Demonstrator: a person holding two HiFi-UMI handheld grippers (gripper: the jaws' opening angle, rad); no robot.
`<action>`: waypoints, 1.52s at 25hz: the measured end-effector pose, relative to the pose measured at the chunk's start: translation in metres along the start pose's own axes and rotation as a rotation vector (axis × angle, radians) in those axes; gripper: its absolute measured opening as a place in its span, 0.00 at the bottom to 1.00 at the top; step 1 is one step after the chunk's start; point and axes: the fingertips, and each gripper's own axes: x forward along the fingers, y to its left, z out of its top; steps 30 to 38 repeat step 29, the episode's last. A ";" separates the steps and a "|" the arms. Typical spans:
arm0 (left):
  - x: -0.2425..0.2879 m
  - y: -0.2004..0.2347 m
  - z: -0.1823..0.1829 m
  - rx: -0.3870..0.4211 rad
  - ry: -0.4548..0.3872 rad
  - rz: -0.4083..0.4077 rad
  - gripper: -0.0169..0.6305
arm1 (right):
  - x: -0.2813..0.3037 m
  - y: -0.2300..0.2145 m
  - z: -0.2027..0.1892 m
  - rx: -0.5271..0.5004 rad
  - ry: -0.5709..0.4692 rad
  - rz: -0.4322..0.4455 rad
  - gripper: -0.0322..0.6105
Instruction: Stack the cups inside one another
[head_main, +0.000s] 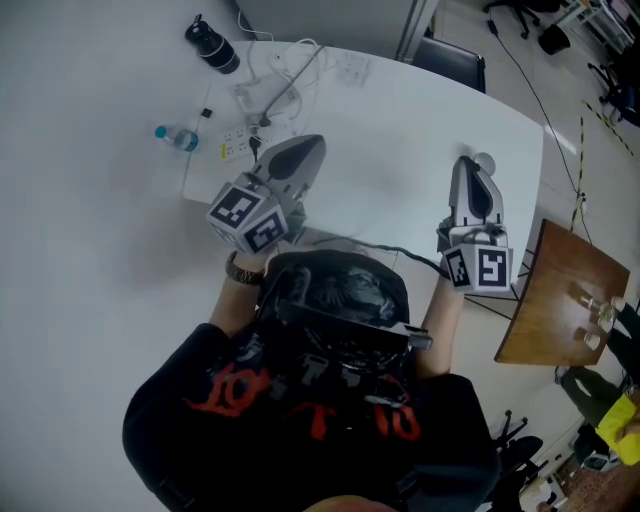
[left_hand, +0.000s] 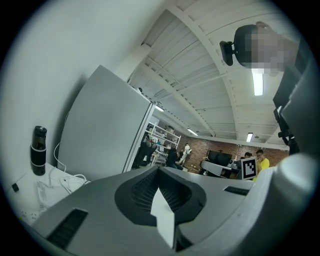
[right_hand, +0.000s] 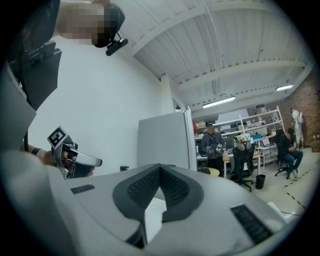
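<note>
Seen from above, a person holds the left tool (head_main: 314, 142) and right tool (head_main: 467, 162) level over a white tabletop (head_main: 420, 130). Both are pressed together and empty. No cups show in any view, so the stacking may be ahead or finished.

— Where are the cups?
— Hard to tell: the only likely ones are two small clear things (head_main: 592, 305), standing close together on a brown wooden side table (head_main: 540, 300) just off the right edge of the white table (head_main: 400, 120); they are too small to name as cups
— Is one held?
— No, the left gripper (head_main: 317, 143) and right gripper (head_main: 467, 163) are closed on nothing, raised by the white table's near edge
</note>
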 end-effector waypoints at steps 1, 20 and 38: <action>0.000 0.001 0.002 0.006 -0.010 0.002 0.03 | 0.000 0.000 0.001 -0.011 -0.004 -0.005 0.06; -0.007 -0.012 0.002 0.070 -0.019 -0.076 0.03 | -0.004 -0.001 -0.007 -0.010 0.024 -0.023 0.06; -0.019 -0.046 0.013 0.078 -0.099 -0.302 0.03 | -0.003 -0.001 -0.004 -0.007 0.016 -0.012 0.06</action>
